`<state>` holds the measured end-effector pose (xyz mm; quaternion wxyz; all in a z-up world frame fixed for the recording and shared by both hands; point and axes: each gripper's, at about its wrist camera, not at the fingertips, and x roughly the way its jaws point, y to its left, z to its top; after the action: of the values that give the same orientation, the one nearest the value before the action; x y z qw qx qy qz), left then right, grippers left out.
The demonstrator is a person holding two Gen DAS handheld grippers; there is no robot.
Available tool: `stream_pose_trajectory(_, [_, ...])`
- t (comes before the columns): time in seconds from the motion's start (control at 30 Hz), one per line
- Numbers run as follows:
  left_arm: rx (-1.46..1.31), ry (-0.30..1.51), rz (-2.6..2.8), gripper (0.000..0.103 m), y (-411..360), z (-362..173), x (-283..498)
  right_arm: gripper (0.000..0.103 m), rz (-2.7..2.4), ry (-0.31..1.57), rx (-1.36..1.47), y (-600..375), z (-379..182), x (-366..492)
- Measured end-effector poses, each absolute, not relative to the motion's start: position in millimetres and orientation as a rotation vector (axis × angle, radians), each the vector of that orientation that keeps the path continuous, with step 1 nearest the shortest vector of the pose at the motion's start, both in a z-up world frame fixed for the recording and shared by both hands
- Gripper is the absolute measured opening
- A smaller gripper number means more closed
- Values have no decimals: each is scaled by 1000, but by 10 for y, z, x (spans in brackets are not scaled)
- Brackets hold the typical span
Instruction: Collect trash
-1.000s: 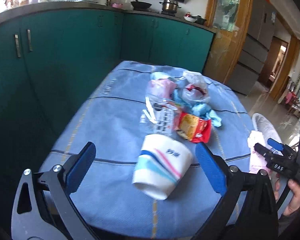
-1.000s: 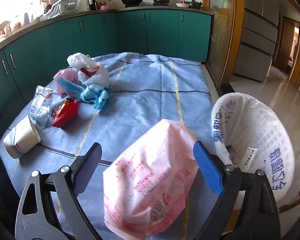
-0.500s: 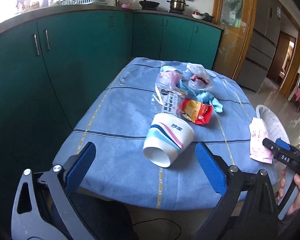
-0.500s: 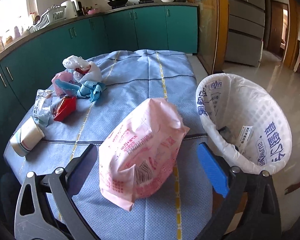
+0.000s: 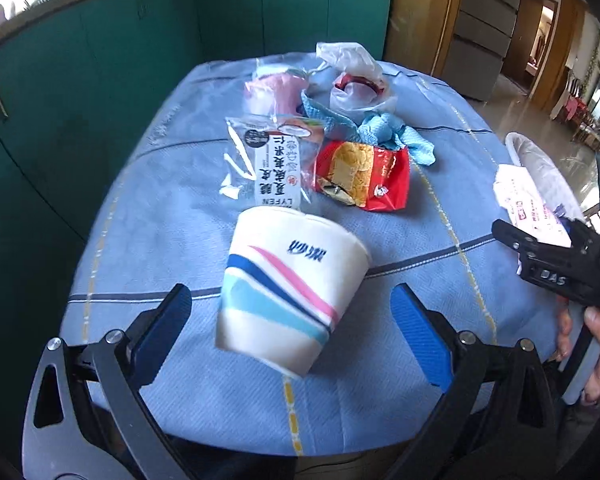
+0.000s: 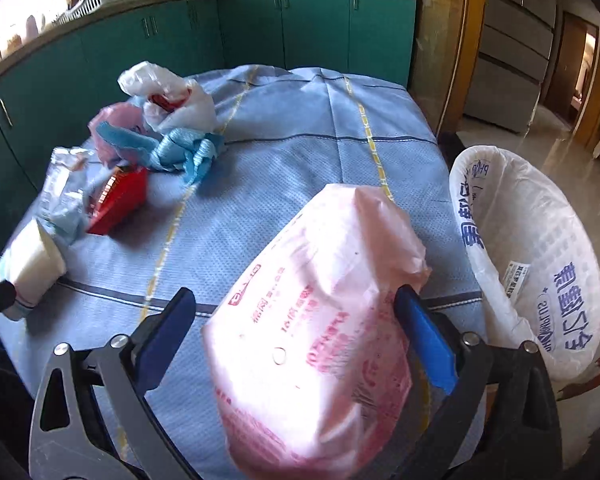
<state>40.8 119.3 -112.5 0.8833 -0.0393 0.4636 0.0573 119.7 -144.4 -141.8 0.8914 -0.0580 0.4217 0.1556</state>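
Here, paper cup (image 5: 288,288) toppled, mouth toward camera

Right gripper (image 6: 296,334) jaws closing around pink bag (image 6: 320,344).

We read "LYFEN", upside down, on the clear snack wrapper (image 5: 278,160) at twelve o'clock from the cup (image 5: 288,288); "DAS" marks the right tongs (image 5: 548,278).
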Motion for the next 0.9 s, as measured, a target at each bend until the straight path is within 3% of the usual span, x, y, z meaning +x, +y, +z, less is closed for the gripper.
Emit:
stream_pose_trajectory(0.1, [-103,956,72,99,1225,-1112,463,59,311,875,-151,-1441,-1396,1236])
stream_pose_trajectory(0.13, [-95,956,75,99,1232,-1112,468,46,313,877,-156,-1443,-1394,1236])
stream_pose_trajectory(0.27, [-45,990,43,99,1301,-1088,584,37,338,908,-161,-1534,-1350,1258])
stream_pose_trajectory(0.43, [20,962,59,99,1353,-1017,837,36,424,978,-217,-1485,-1290,1461])
stream_pose_trajectory(0.8, [-59,1022,35,99,1520,-1204,805,36,501,849,-303,-1326,-1380,1200])
stream_pose_trajectory(0.9, [-79,1048,9,100,1508,-1260,820,45,539,840,-275,-1373,-1373,1191])
